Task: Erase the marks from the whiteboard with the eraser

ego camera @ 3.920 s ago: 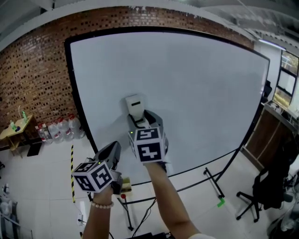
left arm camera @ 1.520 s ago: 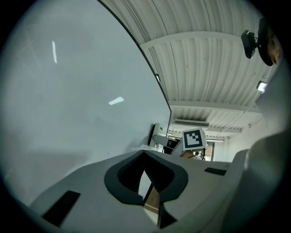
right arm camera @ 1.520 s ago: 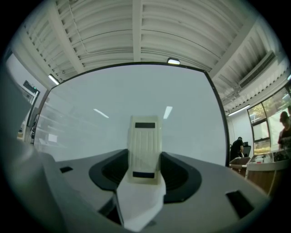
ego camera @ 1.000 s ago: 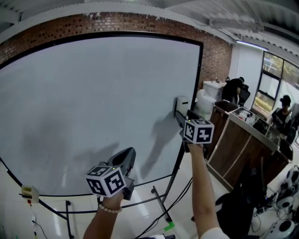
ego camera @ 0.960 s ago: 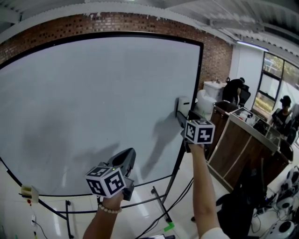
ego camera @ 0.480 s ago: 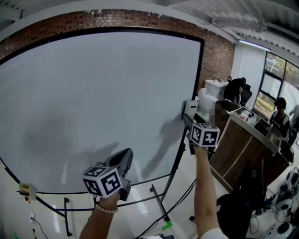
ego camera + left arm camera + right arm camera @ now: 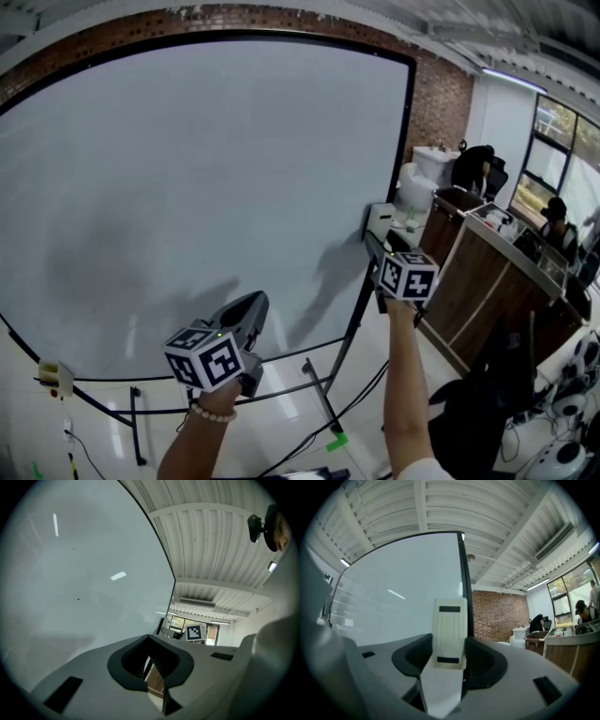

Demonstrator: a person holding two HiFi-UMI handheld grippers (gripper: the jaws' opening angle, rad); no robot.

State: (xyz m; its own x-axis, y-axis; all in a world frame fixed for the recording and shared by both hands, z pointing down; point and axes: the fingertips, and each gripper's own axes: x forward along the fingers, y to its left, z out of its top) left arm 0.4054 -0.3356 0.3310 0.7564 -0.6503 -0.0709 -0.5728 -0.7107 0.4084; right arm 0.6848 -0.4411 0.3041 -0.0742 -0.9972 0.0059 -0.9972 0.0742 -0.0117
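Note:
The whiteboard fills the head view, black-framed, with grey shadows and no plain marks on it. The white eraser lies against the board's right edge at mid height, and my right gripper is shut on it. In the right gripper view the ribbed eraser stands upright between the jaws, with the board behind it. My left gripper hangs low before the board's bottom edge, shut and empty. Its closed jaws point up along the board, which shows a few tiny specks.
The board's black stand legs spread over the white floor. A wooden counter stands right of the board, with seated people and chairs beyond it. A small yellow object sits at the stand's lower left. Brick wall lies behind.
The right gripper has carried the eraser from the board's lower middle to its right edge, nudging slightly right and up over the last second. The left gripper stays low and shut.

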